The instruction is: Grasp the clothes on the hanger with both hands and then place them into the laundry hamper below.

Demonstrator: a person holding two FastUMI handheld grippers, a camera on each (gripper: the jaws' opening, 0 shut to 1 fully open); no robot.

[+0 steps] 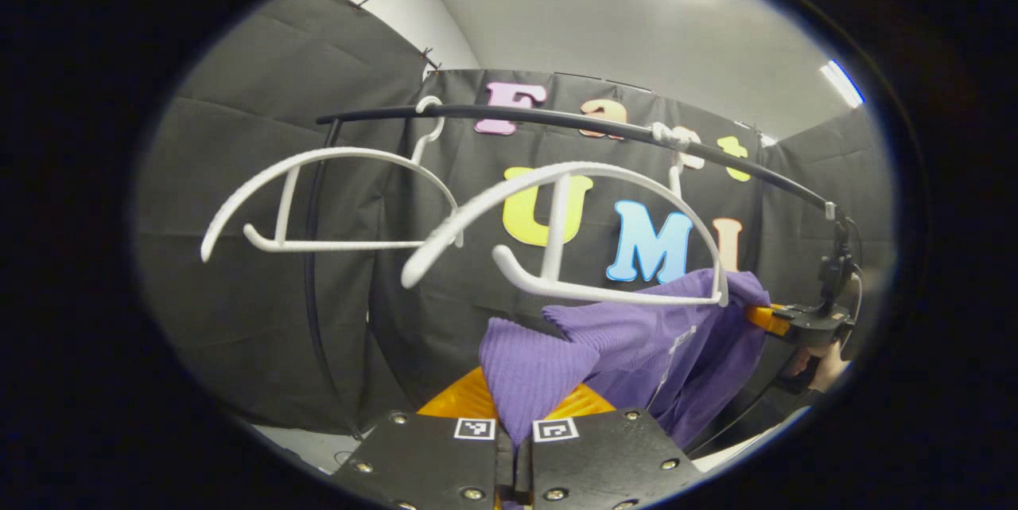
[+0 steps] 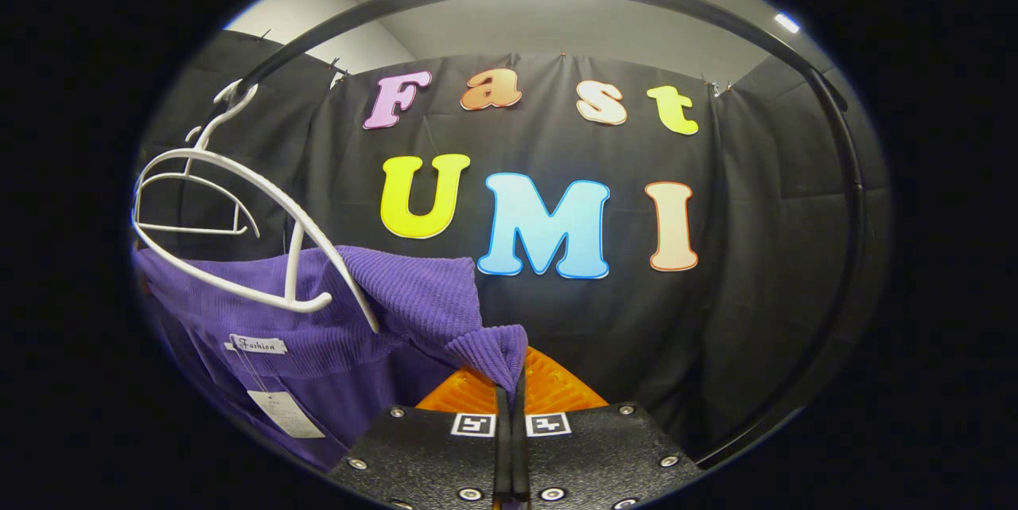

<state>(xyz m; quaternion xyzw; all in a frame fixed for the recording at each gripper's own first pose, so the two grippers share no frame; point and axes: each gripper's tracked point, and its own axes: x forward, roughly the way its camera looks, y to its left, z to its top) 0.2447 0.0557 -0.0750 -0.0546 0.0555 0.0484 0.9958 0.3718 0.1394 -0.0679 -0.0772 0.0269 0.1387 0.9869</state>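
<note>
In the left gripper view, the left gripper (image 1: 515,429) has its orange fingers pressed together on a fold of the purple garment (image 1: 636,351). Just beyond it, the cloth hangs under the nearer white hanger (image 1: 557,239) — off its arms, it seems. In the right gripper view, the right gripper (image 2: 510,414) is likewise clamped on the knit edge. Farther back, a second white hanger (image 1: 318,200) hangs bare from the black rail (image 1: 557,122).

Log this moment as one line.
left gripper: shut on garment | right gripper: shut on garment | garment off hanger | hamper unseen
</note>
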